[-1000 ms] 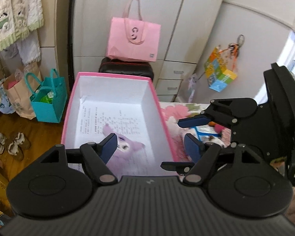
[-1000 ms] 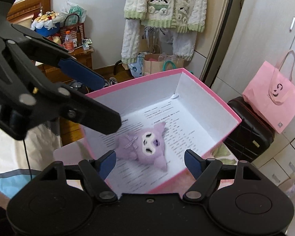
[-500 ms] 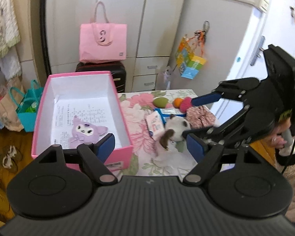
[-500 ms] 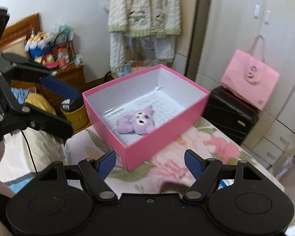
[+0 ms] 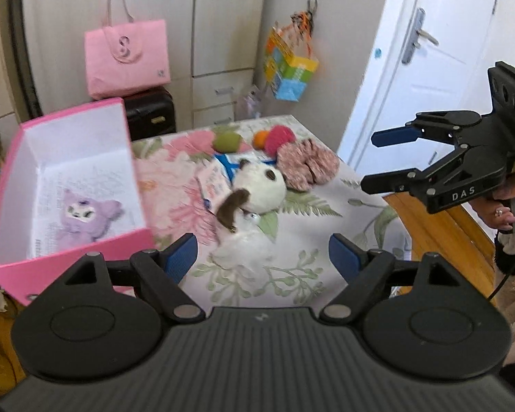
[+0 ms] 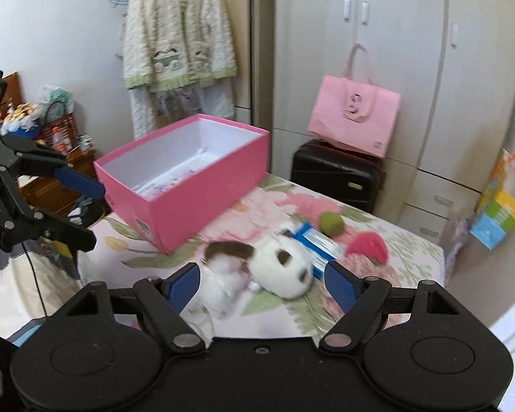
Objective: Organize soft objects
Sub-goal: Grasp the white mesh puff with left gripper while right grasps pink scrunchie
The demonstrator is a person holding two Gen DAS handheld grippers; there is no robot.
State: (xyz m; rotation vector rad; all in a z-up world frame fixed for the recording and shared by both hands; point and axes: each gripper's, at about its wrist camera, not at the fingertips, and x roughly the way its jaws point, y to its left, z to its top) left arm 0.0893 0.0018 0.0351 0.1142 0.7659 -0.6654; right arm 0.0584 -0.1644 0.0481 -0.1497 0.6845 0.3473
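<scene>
A pink box stands at the left of the flowered table; a purple plush lies inside it. The box also shows in the right wrist view. A white plush dog with brown ears lies mid-table, in front of both grippers, also in the right wrist view. My left gripper is open and empty, above the table's near part. My right gripper is open and empty, just before the dog. A green ball, a pink ball and a floral pouch lie behind the dog.
A blue-white packet lies under the dog's head. A black suitcase with a pink bag stands behind the table. Wardrobe doors are beyond. A white door is at the right.
Both grippers have pulled back from the pink box and swung right toward the plush dog. The purple plush stays in the box. Both stay open.
</scene>
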